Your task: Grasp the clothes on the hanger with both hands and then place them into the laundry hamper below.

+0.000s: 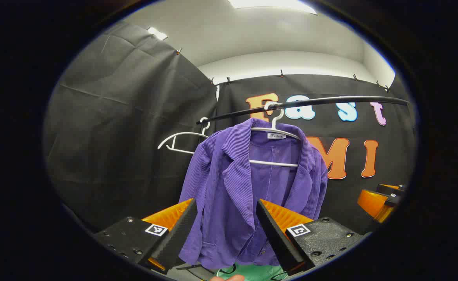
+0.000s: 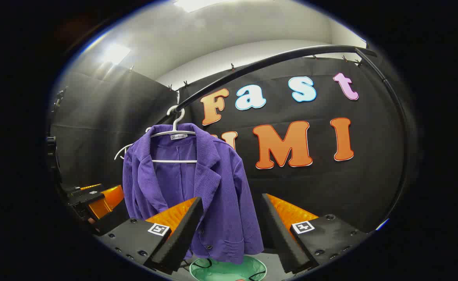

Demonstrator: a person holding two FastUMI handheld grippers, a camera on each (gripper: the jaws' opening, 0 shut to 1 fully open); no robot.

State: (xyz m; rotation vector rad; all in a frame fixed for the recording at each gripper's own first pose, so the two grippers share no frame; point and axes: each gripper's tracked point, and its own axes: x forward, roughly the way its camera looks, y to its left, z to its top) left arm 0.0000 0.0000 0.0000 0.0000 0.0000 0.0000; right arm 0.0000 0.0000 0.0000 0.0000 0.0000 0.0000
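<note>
Jacket (image 1: 248,187) hangs lengthwise downward on its hanger (image 1: 274,134) ahead of my wide-open left gripper (image 1: 225,234); my right gripper (image 2: 229,230), equally wide, sees the hamper (image 2: 229,270) beneath.

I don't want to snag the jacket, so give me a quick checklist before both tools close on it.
1. Left tool open: ok, fingers spread with the purple jacket seen between them.
2. Right tool open: ok, fingers apart, the jacket's right side between them.
3. Tools touching the fabric: cannot tell from these views.
4. Jacket hanging on its white hanger on the black rail: ok.
5. Green hamper below the jacket: ok, its rim shows under the hem.
6. Spare empty hanger out of the way: ok, it hangs off to the side.
</note>
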